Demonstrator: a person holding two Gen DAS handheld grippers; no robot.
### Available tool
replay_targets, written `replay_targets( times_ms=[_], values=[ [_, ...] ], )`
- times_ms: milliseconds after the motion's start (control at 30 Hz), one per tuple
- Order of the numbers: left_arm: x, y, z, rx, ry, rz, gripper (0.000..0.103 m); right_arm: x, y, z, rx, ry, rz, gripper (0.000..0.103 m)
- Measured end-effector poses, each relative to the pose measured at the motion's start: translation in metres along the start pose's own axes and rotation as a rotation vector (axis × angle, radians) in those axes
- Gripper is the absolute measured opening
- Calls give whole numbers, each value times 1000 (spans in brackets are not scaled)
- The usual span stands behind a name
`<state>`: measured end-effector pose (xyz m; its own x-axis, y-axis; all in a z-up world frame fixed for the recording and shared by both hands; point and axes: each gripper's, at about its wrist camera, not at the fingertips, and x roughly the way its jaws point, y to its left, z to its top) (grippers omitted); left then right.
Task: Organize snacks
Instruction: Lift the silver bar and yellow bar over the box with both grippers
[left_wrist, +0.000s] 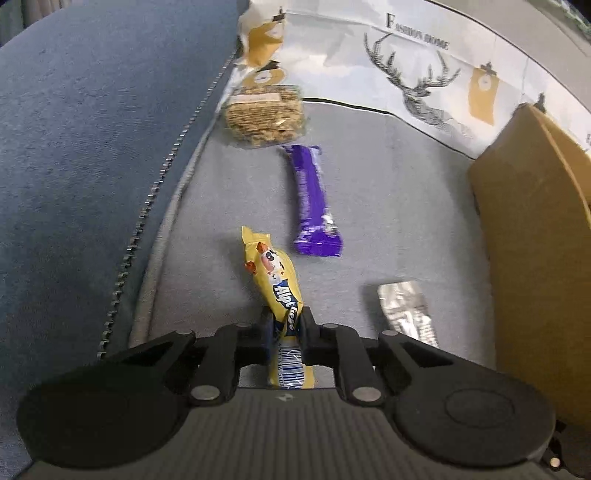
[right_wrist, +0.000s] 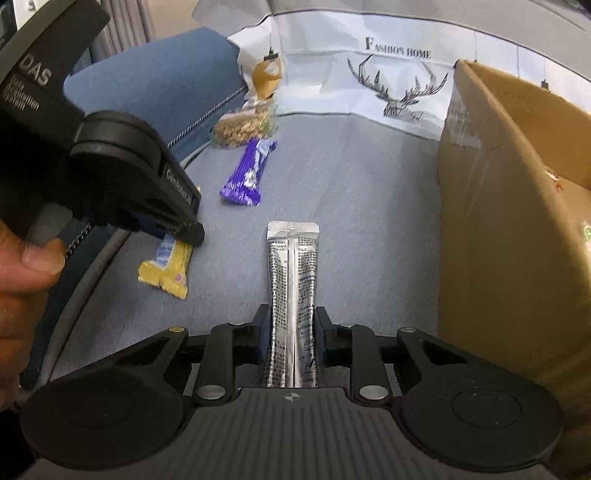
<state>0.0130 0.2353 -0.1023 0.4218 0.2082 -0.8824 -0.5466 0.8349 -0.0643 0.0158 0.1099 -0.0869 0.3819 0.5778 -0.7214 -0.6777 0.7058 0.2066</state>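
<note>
My left gripper (left_wrist: 286, 317) is shut on a yellow Alpenliebe candy pack (left_wrist: 275, 275), which points forward over the grey sofa seat (left_wrist: 388, 206). The pack also shows in the right wrist view (right_wrist: 168, 271), held by the left gripper (right_wrist: 184, 230). My right gripper (right_wrist: 291, 317) is shut on a silver foil sachet (right_wrist: 293, 266), which also shows in the left wrist view (left_wrist: 406, 312). A purple chocolate bar (left_wrist: 314, 203) and a clear bag of cereal bars (left_wrist: 264, 116) lie further ahead on the seat.
An open cardboard box (right_wrist: 509, 206) stands on the right of the seat; it also shows in the left wrist view (left_wrist: 535, 240). A white deer-print cushion (left_wrist: 417, 74) leans at the back. The blue sofa arm (left_wrist: 92, 147) rises on the left.
</note>
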Motion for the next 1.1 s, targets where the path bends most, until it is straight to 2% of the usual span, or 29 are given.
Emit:
replay_targets(
  times_ms=[100,200,400,500,767,1100],
  values=[
    [3,-6,-2,19,34,-41,15,2,1,0,-3,11,-1,26],
    [6,-11,-4,50,50,-28,17,9,0,-1,3,49,3,28],
    [7,-14,-4,78,53,-16,18,10,4,-1,-15,50,-1,31],
    [7,-16,-6,93,44,-6,14,9,4,0,-18,46,-5,30],
    [-8,-17,-5,58,-24,-47,13,-6,3,0,-4,-8,-6,24],
    [-46,-15,-2,41,-184,-138,13,-46,4,18,-11,-168,-24,23]
  ],
)
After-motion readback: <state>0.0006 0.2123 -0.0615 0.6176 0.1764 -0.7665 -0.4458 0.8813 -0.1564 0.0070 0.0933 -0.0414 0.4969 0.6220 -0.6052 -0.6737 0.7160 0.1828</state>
